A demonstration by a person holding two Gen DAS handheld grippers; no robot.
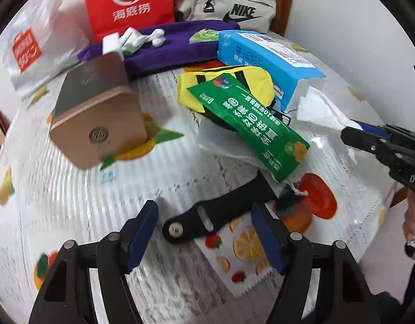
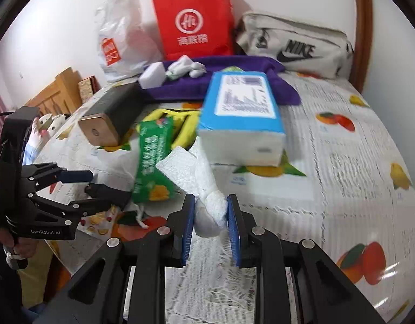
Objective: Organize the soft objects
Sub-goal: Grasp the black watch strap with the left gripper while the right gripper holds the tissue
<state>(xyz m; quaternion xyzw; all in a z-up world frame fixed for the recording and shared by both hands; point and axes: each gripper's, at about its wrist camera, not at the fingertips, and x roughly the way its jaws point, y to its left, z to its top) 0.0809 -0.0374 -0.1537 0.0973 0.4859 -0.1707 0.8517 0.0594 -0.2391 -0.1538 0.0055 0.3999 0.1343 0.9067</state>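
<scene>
My right gripper point(image 2: 210, 216) is shut on a white tissue point(image 2: 199, 181) pulled from the blue tissue pack point(image 2: 241, 120); it also shows in the left wrist view point(image 1: 354, 132) with the tissue point(image 1: 319, 109) beside the pack point(image 1: 269, 59). My left gripper point(image 1: 204, 232) is open, its fingers on either side of a black watch strap point(image 1: 221, 210) on the table. A green snack packet point(image 1: 248, 124) lies on a yellow pouch point(image 1: 229, 81). A purple towel point(image 1: 175, 46) lies behind them.
A gold-edged box point(image 1: 96, 108) stands at left. A red paper bag point(image 1: 129, 2), a white plastic bag point(image 1: 31, 48) and a grey Nike bag point(image 1: 229, 8) line the wall. White earbuds point(image 1: 156, 37) and a white block point(image 1: 110, 41) rest on the towel. The fruit-print tablecloth point(image 1: 58, 194) covers the table.
</scene>
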